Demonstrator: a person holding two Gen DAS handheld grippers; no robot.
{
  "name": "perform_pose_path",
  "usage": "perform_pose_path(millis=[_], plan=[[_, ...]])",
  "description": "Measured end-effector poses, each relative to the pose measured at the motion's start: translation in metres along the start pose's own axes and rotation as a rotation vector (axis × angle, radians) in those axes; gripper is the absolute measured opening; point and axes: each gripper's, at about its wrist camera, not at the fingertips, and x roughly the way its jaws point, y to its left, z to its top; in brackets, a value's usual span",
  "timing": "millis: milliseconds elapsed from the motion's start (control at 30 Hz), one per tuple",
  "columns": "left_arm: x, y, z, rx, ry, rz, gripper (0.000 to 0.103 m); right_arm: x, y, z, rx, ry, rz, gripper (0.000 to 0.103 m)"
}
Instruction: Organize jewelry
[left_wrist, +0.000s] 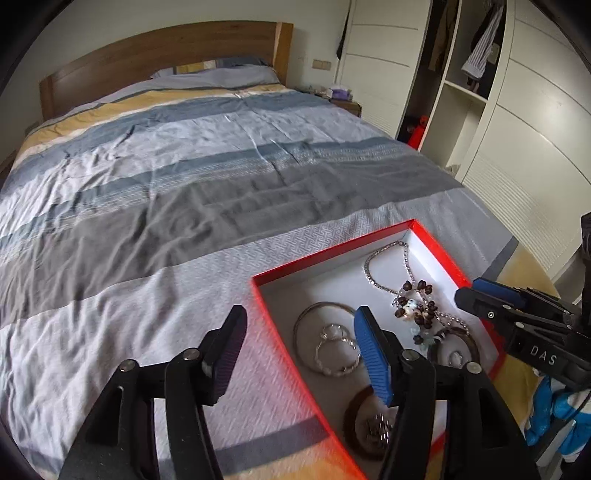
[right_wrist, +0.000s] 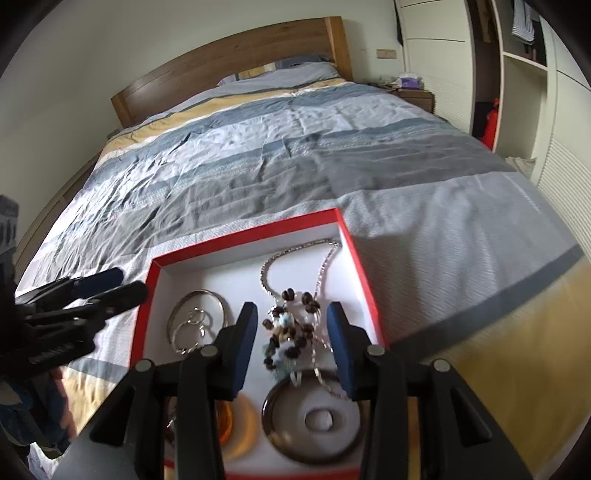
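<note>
A red-rimmed box (right_wrist: 364, 280) is lying on the striped bedspread (right_wrist: 258, 158) in the lower middle of the right wrist frame, holding the jewelry: a silver chain necklace (right_wrist: 275, 260), a cluster of dark beads (right_wrist: 295, 325), thin silver bangles (right_wrist: 195, 321) and a dark ring-shaped bangle (right_wrist: 314, 421). The right gripper (right_wrist: 291, 332) is hovering over the beads, its blue-padded jaws standing wide apart and gripping nothing. The left gripper (left_wrist: 299, 343) is hanging over the box's left edge in its own frame, jaws likewise spread and empty.
</note>
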Motion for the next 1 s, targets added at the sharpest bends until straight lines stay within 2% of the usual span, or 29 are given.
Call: perform_pose_path(millis=[167, 333, 567, 633, 733, 1000], plan=[[-0.058, 0.018, -0.018, -0.032, -0.036, 0.04, 0.07, -0.037, 0.016, -0.008, 0.005, -0.019, -0.009, 0.037], [-0.121, 0.036, -0.052, -0.029, -0.065, 0.138, 0.078, -0.081, 0.055, -0.022, -0.015, -0.053, -0.001, 0.037], [-0.204, 0.061, -0.109, -0.076, -0.11, 0.268, 0.088, -0.126, 0.119, -0.051, -0.06, -0.083, 0.025, 0.05], [-0.226, 0.066, -0.122, -0.093, -0.129, 0.295, 0.098, -0.137, 0.141, -0.062, -0.091, -0.084, 0.034, 0.052], [-0.256, 0.071, -0.141, -0.104, -0.171, 0.328, 0.102, -0.153, 0.169, -0.077, -0.13, -0.097, 0.042, 0.055], [-0.303, 0.079, -0.179, -0.161, -0.227, 0.392, 0.102, -0.189, 0.222, -0.113, -0.191, -0.136, 0.044, 0.057]])
